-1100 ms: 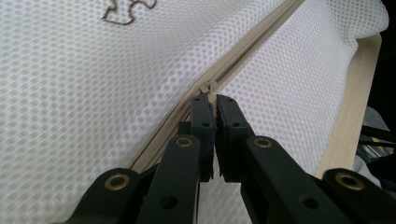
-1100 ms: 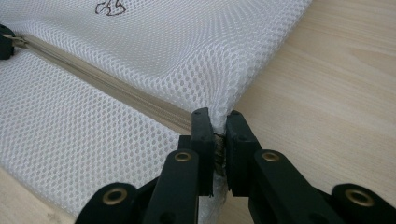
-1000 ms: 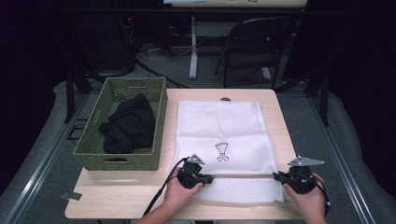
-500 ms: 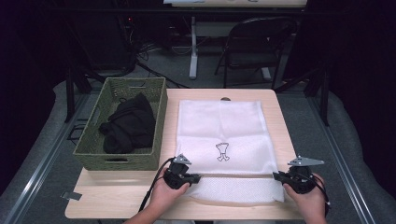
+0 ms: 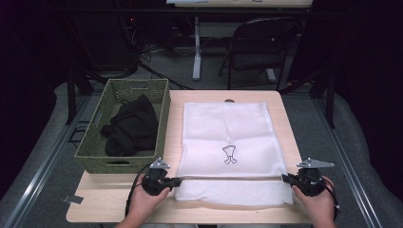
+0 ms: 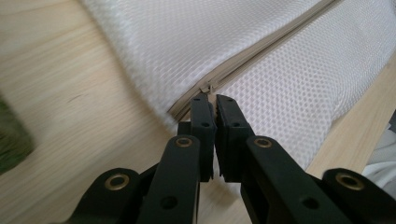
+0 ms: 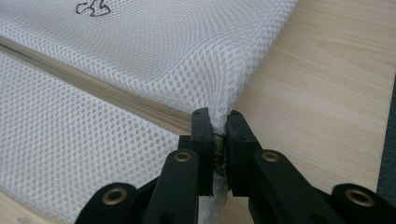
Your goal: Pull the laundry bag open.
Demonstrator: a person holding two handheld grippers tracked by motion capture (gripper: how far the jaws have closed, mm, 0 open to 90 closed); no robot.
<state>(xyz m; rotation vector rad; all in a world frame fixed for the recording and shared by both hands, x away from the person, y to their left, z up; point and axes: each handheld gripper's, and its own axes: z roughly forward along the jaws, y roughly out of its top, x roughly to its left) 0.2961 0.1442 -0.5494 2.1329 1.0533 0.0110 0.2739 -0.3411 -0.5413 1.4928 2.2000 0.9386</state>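
Observation:
A white mesh laundry bag (image 5: 228, 133) lies flat on the wooden table (image 5: 287, 118), with a beige zipper (image 6: 261, 51) running across near its front edge. My left gripper (image 5: 178, 181) is at the bag's left edge, jaws shut (image 6: 213, 99) on the zipper pull (image 6: 207, 87), whose slider pokes out at the tips. My right gripper (image 5: 285, 178) is shut on the bag's right edge. In the right gripper view (image 7: 218, 117) the mesh fabric (image 7: 140, 60) is pinched between the pads at the zipper's end.
A green woven basket (image 5: 163, 114) with black clothes (image 5: 130, 128) in it stands on the table's left, just behind my left hand. A folding chair (image 5: 256, 47) and a desk leg stand beyond the far edge. Bare wood shows on both sides of the bag.
My left gripper has slid left along the zipper line, from inside the bag's width to its left edge. The right gripper has kept still on the right edge.

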